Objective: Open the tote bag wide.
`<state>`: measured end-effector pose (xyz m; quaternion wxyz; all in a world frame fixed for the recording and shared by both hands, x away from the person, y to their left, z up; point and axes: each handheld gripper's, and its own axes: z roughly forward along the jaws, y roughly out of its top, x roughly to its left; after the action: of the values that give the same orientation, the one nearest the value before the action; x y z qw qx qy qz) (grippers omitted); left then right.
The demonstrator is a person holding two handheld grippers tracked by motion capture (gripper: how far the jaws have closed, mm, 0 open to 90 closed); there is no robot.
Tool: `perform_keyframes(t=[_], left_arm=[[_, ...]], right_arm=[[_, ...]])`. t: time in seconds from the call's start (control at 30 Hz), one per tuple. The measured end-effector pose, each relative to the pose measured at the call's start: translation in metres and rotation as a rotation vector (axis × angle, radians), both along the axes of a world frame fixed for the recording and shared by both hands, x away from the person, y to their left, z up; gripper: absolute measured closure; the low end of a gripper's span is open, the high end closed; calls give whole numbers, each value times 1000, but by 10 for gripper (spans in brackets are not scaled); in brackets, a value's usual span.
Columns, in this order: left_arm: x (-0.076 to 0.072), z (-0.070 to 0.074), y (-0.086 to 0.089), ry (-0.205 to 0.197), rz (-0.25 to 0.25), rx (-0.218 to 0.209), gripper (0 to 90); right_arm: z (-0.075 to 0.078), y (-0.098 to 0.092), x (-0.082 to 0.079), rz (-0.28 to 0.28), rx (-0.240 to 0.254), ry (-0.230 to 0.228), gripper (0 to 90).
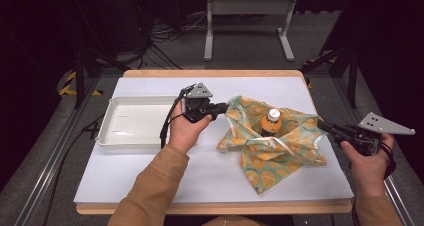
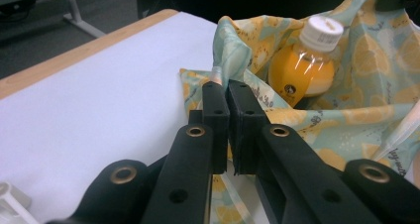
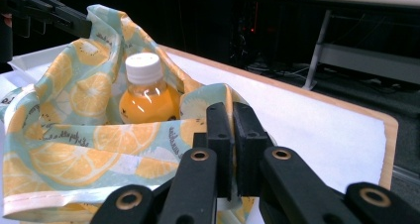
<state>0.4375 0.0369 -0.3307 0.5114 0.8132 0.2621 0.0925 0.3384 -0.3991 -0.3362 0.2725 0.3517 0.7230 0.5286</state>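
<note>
White tabletop (image 1: 150, 171): both grippers, left (image 1: 223, 108) and right (image 1: 323, 126), pinch seemingly limp lemon-print cloth (image 1: 280, 151) at opposite edges around juice bottle (image 1: 271, 121).

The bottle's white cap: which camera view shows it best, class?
The right gripper view: the bottle's white cap faces the camera, unobstructed, above the cloth. The left gripper view shows it tilted, nearer the edge; the high view shows it small.

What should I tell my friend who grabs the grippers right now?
Left gripper: jaws shut on the lemon-print cloth's left edge.
Right gripper: jaws shut on the cloth's right edge.
Orange juice bottle stands upright in the middle of the cloth, sides raised around it.
White tray sits left of the cloth.
Done: both edges gripped and raised.
Left: probably bringing the edges together over the bottle.
</note>
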Motion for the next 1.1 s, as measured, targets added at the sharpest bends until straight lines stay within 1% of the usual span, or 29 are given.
perform_keyframes(t=[0.03,0.07,0.2,0.27,0.37,0.4,0.5,0.57,0.6,0.63,0.67,0.8,0.83,0.9,0.93,1.0,1.1], left_arm=[[1,-3,-1,2,0,5,867],[0,-6,-2,18,-1,3,864],[1,-14,-7,25,-8,15,864],[1,-18,-9,35,-7,17,865],[2,-26,-11,43,-6,42,865],[2,-26,-11,43,-6,42,865],[2,-35,-13,62,-4,52,869],[3,-41,-14,66,-8,70,871],[3,-42,-15,75,-7,75,871],[3,-45,-15,76,-4,89,870],[4,-49,-16,77,-4,96,870],[6,-59,-16,104,0,114,869],[6,-59,-16,104,0,114,869],[6,-63,-16,116,2,118,869],[7,-66,-15,121,5,122,869],[8,-71,-15,131,8,132,869],[9,-78,-15,157,5,138,870]], right_arm=[[-2,0,0,2,4,5,869],[-4,0,1,-1,6,16,869],[-13,-1,3,-2,-5,40,867],[-15,-1,3,-3,-4,46,867],[-22,-3,4,-3,-6,67,865],[-22,-3,4,-3,-6,67,865],[-30,-3,4,0,-17,92,864],[-34,-3,5,-4,-21,107,863],[-36,-3,6,-5,-24,114,863],[-37,-3,6,-6,-25,118,863],[-40,-4,7,-9,-24,132,862],[-52,-6,9,-17,-34,177,860],[-52,-6,9,-17,-34,177,860],[-61,-9,11,-25,-35,206,858],[-61,-9,11,-25,-35,206,858],[-67,-11,12,-28,-38,232,855],[-77,-12,14,-29,-47,282,849]])
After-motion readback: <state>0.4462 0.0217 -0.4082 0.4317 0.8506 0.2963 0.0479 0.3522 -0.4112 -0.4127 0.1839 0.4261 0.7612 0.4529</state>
